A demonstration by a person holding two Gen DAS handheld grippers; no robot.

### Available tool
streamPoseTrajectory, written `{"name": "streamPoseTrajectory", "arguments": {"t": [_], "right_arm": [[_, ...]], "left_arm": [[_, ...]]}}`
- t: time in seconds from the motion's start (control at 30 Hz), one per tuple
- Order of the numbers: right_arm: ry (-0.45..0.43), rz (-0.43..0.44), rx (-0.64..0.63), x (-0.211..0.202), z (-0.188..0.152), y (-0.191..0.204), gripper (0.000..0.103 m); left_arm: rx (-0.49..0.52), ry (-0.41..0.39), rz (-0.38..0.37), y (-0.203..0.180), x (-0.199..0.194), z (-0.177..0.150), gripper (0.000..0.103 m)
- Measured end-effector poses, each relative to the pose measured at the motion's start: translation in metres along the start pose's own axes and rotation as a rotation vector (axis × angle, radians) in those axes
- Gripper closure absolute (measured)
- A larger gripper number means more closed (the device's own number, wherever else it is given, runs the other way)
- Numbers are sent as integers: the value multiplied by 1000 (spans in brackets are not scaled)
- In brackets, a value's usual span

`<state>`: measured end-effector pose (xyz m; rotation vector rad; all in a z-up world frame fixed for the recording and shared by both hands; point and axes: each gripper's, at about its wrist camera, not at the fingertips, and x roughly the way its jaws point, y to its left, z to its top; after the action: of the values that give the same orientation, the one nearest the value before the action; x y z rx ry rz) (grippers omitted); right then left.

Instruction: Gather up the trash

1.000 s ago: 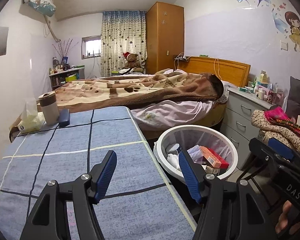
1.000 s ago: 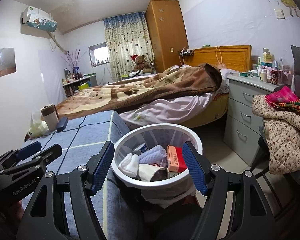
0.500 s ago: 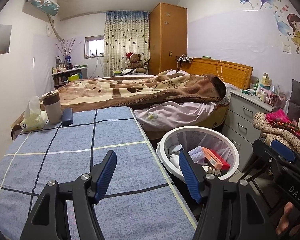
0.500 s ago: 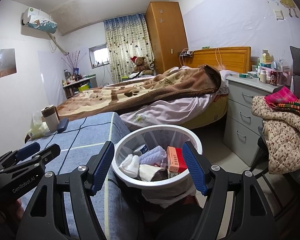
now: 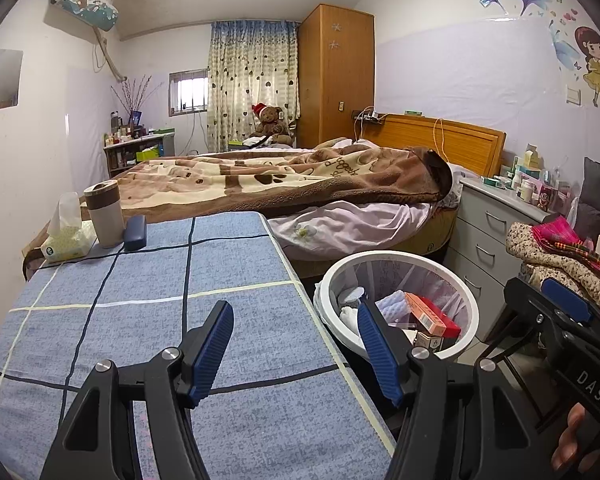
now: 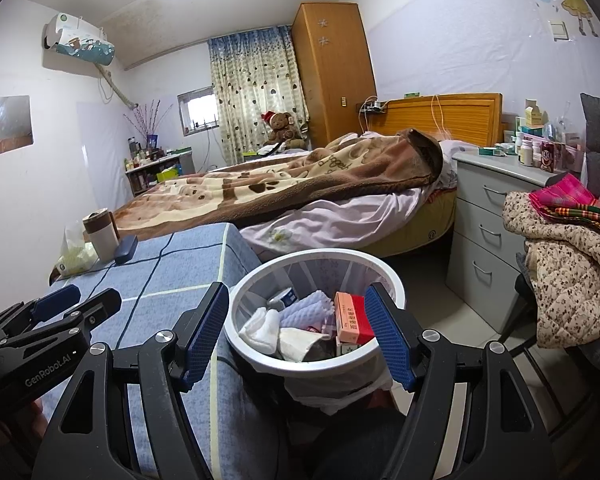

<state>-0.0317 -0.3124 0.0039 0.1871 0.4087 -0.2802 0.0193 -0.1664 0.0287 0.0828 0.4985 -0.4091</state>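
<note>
Left wrist view: left gripper (image 5: 296, 344), jaws spread, nothing between them, hovering over the blue checked worktop (image 5: 148, 304). The view has tipped slightly since a second ago; the gripper itself is as it was, with no change in its spread. Far corner of the worktop: tissue box (image 5: 66, 240), cup (image 5: 103, 212), dark case (image 5: 135, 227), close together. No loose trash shows on the cloth. White trash bin (image 5: 400, 258) stands on the floor just beside the worktop's right edge. Right wrist view: right gripper (image 6: 296, 336), jaws spread and empty, framing the bin's near rim without touching it. Bin contents: red carton (image 6: 352, 316), white crumpled tissue (image 6: 260, 328), pale ridged cloth (image 6: 306, 310). Nothing in the scene has shifted; judged state: collection looks finished or nearly so, both grippers idle.
</note>
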Motion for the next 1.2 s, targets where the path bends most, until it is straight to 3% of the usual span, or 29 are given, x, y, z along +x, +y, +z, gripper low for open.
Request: {"name": "streamPoseTrajectory", "arguments": {"t": [1.2], "right_arm": [[-4,0,-21,0,1,7,31]], "left_arm": [[-10,9,20,7,-3,3,39]]}}
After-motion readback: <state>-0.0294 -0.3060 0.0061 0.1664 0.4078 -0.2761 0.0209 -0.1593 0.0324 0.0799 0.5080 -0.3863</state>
